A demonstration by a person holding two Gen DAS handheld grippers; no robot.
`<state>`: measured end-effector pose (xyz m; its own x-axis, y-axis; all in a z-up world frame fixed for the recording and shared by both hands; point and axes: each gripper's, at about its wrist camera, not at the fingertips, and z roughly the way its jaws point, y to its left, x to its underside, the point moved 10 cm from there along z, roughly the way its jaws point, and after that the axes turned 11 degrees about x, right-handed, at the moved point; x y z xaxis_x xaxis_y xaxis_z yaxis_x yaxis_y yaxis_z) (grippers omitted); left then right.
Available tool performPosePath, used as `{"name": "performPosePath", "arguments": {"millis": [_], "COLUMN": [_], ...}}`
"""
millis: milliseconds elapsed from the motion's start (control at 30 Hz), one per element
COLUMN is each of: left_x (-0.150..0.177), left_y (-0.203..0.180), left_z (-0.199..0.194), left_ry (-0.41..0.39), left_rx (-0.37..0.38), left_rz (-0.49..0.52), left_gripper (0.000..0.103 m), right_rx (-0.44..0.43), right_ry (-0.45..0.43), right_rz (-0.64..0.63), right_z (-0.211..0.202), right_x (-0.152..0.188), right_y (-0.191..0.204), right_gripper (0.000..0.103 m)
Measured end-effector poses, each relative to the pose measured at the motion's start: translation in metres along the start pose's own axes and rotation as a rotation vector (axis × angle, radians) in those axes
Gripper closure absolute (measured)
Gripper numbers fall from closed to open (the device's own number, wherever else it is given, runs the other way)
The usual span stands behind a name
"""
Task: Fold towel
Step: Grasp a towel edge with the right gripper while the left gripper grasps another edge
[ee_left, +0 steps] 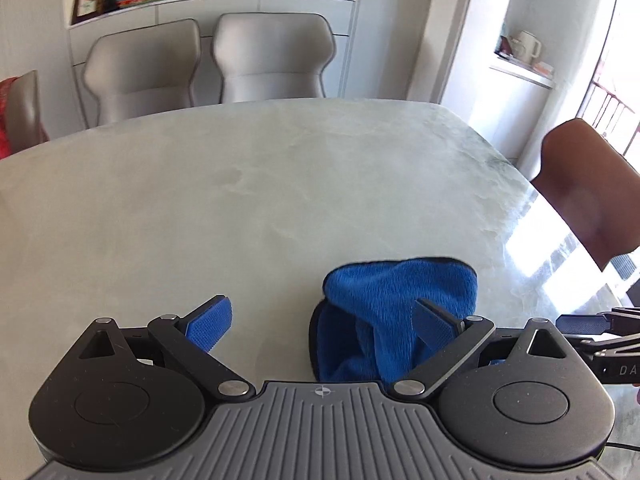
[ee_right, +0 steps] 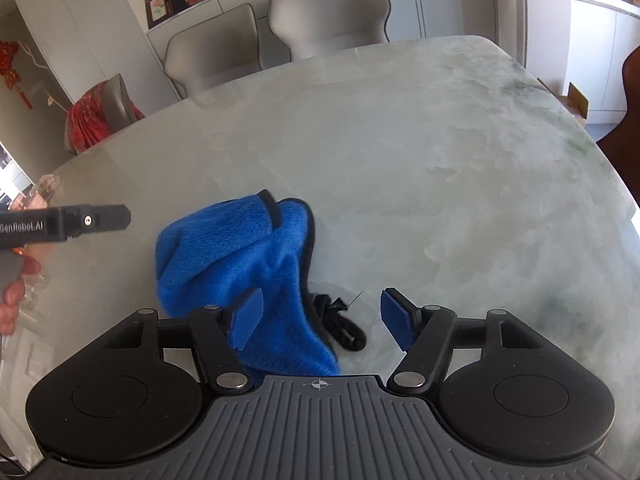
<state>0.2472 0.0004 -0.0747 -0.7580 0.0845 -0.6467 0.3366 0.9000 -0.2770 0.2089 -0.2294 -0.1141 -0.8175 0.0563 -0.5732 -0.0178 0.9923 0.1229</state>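
A blue fleece towel [ee_left: 384, 312] with dark edging lies crumpled in a heap on the pale marble table [ee_left: 240, 200]. In the left wrist view my left gripper [ee_left: 324, 328] is open, and the towel lies by its right finger. In the right wrist view the towel [ee_right: 248, 264] lies under the left finger of my right gripper [ee_right: 324, 320], which is open and empty. The left gripper shows at the left edge of the right wrist view [ee_right: 92, 220]. The right gripper's fingers [ee_left: 580, 324] show at the right edge of the left wrist view.
A black cord [ee_right: 340, 320] lies on the table beside the towel. Two grey chairs [ee_left: 208, 64] stand at the far edge and a brown chair [ee_left: 588, 192] at the right. A chair with red cloth [ee_right: 96, 116] stands at the left.
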Motion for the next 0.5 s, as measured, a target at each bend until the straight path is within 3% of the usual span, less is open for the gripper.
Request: {"name": "performPosePath", "arguments": {"millis": [233,500], "left_x": [-0.023,-0.022], "left_y": [0.003,-0.009], "left_z": [0.05,0.092], "left_ry": [0.081,0.207], "left_rx": [0.099,0.181], "left_rz": [0.048,0.158], "left_gripper": [0.006,0.011], "right_rx": [-0.077,-0.101], "right_ry": [0.024,0.071], "right_rz": [-0.073,-0.067], "right_z": [0.02,0.039], "right_x": [0.006,0.016], "right_y": [0.018,0.026], "right_gripper": [0.056,0.056]}}
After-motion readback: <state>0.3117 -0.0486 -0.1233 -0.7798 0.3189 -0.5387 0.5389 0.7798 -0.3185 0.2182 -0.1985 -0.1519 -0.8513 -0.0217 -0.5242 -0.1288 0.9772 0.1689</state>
